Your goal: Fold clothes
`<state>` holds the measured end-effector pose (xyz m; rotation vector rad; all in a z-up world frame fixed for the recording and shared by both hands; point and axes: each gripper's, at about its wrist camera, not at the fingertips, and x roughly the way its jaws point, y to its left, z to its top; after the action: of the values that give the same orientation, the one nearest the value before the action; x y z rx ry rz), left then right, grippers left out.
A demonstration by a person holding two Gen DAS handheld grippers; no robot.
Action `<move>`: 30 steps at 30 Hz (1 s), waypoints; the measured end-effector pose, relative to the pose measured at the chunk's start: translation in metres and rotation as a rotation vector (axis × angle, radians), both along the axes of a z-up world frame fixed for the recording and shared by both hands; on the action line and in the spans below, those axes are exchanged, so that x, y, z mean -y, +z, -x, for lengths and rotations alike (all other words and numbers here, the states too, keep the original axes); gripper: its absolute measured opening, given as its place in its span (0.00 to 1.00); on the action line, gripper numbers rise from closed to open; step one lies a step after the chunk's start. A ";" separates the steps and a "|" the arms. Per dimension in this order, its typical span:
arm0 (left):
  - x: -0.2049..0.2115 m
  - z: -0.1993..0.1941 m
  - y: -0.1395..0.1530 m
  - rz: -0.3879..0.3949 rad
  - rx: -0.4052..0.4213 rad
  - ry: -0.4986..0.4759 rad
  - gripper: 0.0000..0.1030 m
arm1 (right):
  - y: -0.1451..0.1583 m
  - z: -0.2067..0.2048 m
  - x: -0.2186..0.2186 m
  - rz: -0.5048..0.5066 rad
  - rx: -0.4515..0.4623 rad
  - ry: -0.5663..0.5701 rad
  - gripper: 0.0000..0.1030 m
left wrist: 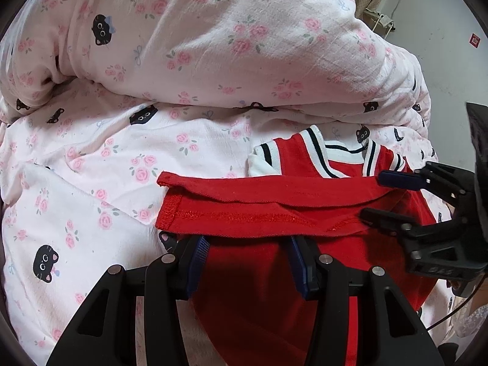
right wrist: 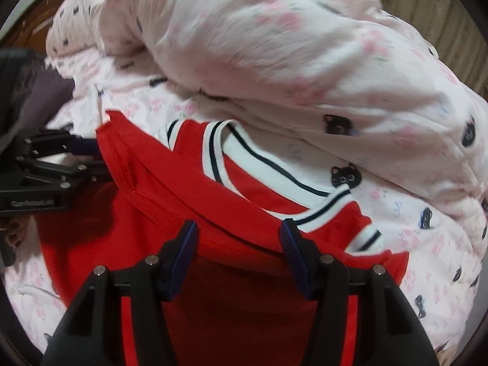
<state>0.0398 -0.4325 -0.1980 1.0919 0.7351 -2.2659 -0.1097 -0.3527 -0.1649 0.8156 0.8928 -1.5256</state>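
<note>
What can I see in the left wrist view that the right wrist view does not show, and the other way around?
Only the left wrist view shows the grey wall with a small red sticker, and the right gripper with its jaws apart around the red hem. Only the right wrist view shows the left gripper from outside and a wooden surface behind the bedding. Both show the red shirt with its striped white collar, lying on the pink quilt printed with roses and black cats.
</note>
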 end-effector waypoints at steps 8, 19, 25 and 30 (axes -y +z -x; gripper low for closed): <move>0.004 -0.003 -0.001 -0.025 -0.013 0.007 0.42 | -0.005 -0.006 0.029 -0.046 -0.142 -0.011 0.56; 0.010 -0.006 -0.003 -0.035 -0.027 0.020 0.42 | 0.030 0.022 0.024 0.089 -0.160 -0.149 0.56; 0.014 -0.007 -0.002 -0.028 -0.024 0.018 0.42 | 0.045 0.040 -0.031 0.144 -0.072 -0.198 0.57; 0.018 -0.005 -0.002 -0.018 -0.009 0.016 0.42 | 0.037 0.042 -0.059 0.134 -0.056 -0.195 0.60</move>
<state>0.0443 -0.4508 -0.1996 1.0812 0.7663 -2.2563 -0.1520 -0.2934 -0.1280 0.7834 0.7594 -1.7667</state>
